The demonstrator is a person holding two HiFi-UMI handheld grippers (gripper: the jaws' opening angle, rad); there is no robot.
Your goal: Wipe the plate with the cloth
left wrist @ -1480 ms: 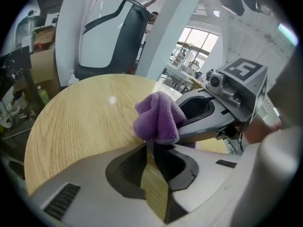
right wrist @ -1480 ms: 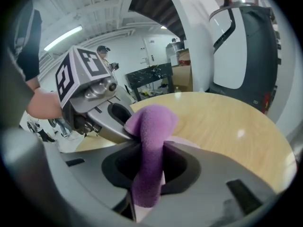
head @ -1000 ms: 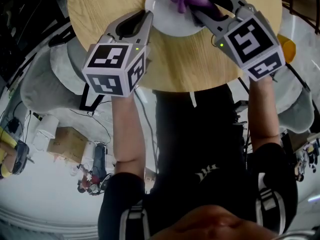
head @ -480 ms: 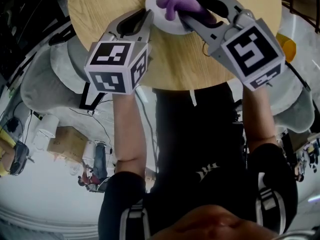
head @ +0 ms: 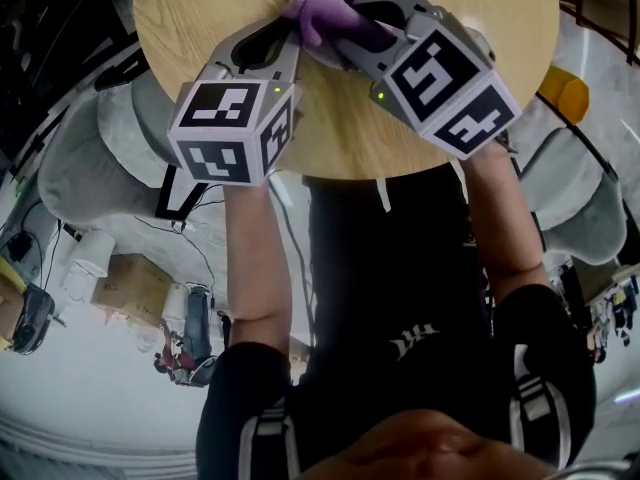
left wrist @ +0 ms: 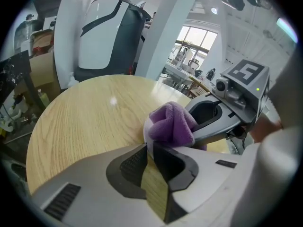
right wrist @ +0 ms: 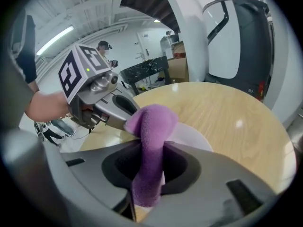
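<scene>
right tool (right wrist: pixel 147 150), clamped on the purple cloth (right wrist: pixel 150 126), has swept leftward across the plate (right wrist: pixel 190 135) at top centre on the desk (head: pixel 200 8), so the wipe looks underway, and left tool (left wrist: pixel 150 151) has just been closing, pinching the plate rim.

The plate (right wrist: pixel 191 137) is set on the desk (head: pixel 200 18), its edge is held by the left tool (left wrist: pixel 150 150), and the cloth (right wrist: pixel 150 126), gripped in the right tool (right wrist: pixel 151 148), is laid on the plate, just beside the left tool.
</scene>
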